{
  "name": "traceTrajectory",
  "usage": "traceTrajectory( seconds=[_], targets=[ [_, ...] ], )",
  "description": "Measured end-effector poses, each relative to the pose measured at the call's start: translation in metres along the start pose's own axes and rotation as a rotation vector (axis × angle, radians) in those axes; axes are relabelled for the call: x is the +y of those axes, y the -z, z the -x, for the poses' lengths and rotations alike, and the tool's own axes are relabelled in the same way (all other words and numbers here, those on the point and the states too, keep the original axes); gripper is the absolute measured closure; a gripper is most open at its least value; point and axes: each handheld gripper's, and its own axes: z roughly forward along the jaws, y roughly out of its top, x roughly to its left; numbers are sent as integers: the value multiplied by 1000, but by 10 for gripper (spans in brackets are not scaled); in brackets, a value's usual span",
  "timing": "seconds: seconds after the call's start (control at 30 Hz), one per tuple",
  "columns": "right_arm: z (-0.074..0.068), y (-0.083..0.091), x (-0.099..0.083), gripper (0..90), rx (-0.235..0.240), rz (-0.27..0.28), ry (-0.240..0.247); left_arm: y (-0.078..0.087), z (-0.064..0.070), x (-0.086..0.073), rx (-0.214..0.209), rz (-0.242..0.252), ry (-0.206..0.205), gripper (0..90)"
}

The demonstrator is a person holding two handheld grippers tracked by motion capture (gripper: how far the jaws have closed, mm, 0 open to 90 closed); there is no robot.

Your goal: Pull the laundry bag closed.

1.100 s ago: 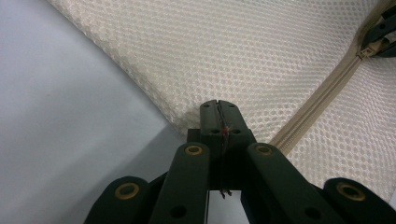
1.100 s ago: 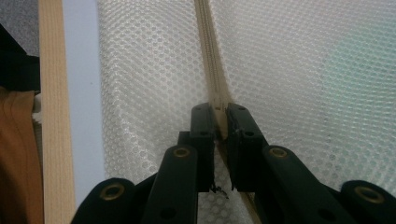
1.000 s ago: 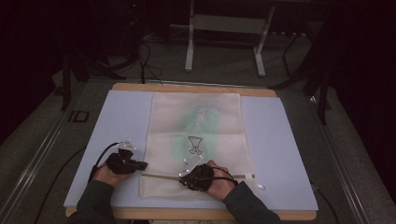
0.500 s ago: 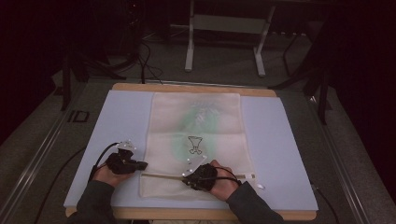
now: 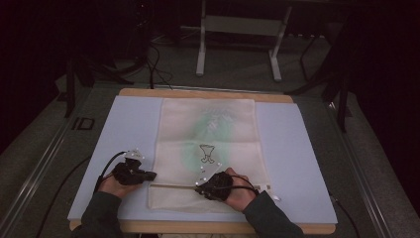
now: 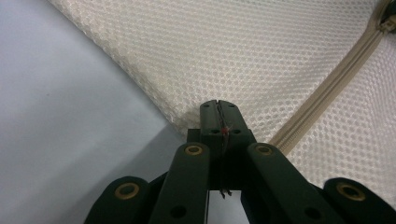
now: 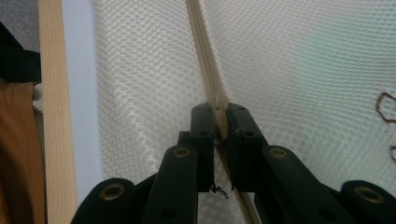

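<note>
The left gripper (image 5: 148, 175) has its jaws pinched together on the left edge of the mesh laundry bag (image 5: 208, 129), which lies flat on the pale blue mat (image 5: 307, 163), just beside the start of the zipper (image 6: 322, 91); a firm, unmoving hold there should keep the mesh taut. The right gripper (image 5: 202, 184) is clamped on the zipper's slider, partway along the track near the bag's near edge; my judgement is that it should pull straight along the track and low, so the mesh does not bunch. By count: one bag, one zipper, one small dark emblem (image 5: 206, 153), two grippers.
</note>
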Motion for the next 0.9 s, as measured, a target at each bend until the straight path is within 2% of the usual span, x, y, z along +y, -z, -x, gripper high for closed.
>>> traceTrajectory(
  seconds=[0.9],
  targets=[
    [4,15,-20,823,-15,-20,-18,0,0,0,2,0,-3,900]
  ],
)
